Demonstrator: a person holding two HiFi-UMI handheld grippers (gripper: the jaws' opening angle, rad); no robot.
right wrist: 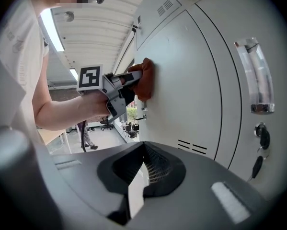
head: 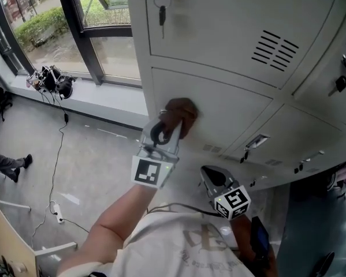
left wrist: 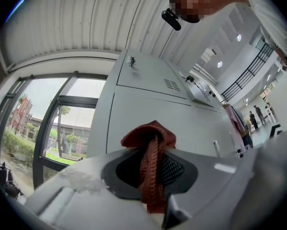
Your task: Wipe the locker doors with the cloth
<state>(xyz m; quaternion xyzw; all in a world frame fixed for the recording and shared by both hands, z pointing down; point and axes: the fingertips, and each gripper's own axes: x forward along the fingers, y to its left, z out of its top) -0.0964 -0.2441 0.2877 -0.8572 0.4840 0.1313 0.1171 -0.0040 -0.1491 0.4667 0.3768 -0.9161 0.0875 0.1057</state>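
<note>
A reddish-brown cloth (head: 179, 113) is pressed against the grey locker door (head: 236, 105), near that door's left edge. My left gripper (head: 171, 127) is shut on the cloth. In the left gripper view the cloth (left wrist: 150, 143) bunches up between the jaws, with the door (left wrist: 148, 114) right behind it. My right gripper (head: 210, 175) hangs lower and to the right, shut and holding nothing, a little off the lockers. The right gripper view looks along the door (right wrist: 191, 80) at the cloth (right wrist: 144, 78) and the left gripper (right wrist: 126, 83).
Keys (head: 162, 4) hang from the upper locker's lock. A clear handle (right wrist: 256, 78) and a keyed lock (right wrist: 260, 143) sit on the neighbouring door. Left of the lockers are a tall window (head: 45, 22), cables (head: 51, 79) on the floor, a person's legs (head: 11, 166) and a table edge (head: 11, 235).
</note>
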